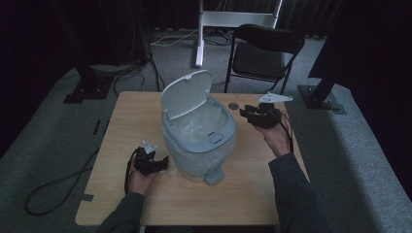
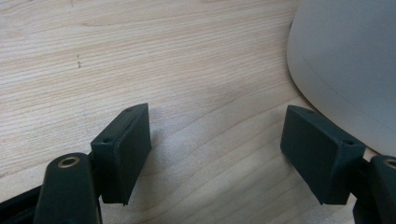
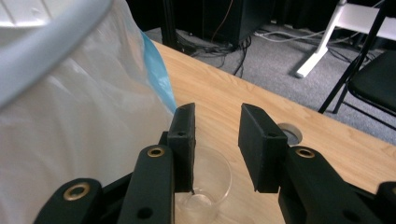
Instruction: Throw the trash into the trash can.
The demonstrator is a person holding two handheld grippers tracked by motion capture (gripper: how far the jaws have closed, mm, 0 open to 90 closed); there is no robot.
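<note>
While my right gripper (image 3: 217, 135) hangs over the far right part of the table (image 1: 131, 141), a clear plastic cup (image 3: 208, 184) stands just under it — upright on the wood, close beside the white bag (image 3: 79, 121) that lines the bin (image 1: 199, 145). My jaws are parted, with the cup's rim below and between them; the left pad looks to be at the rim, but I cannot tell whether it touches, and the right pad is clear of it. Nothing is pinched. A blue edge of the bag (image 3: 159, 79) shows along the bin's side, and a round grey cap (image 3: 289, 133) sits in the tabletop just beyond my right jaw.

From above, the bin stands mid-table with its lid (image 1: 187, 94) tipped up and back and its pedal (image 1: 214, 175) facing me. My left gripper (image 2: 217, 149) rests low at the near left of the table, its jaws spread wide over bare wood with nothing between them — the bin's pale curved wall (image 2: 345, 60) lies just beside the right jaw.

Beyond the table a black folding chair (image 1: 260, 53) and a white stand (image 1: 201, 29) sit on the grey carpet.
</note>
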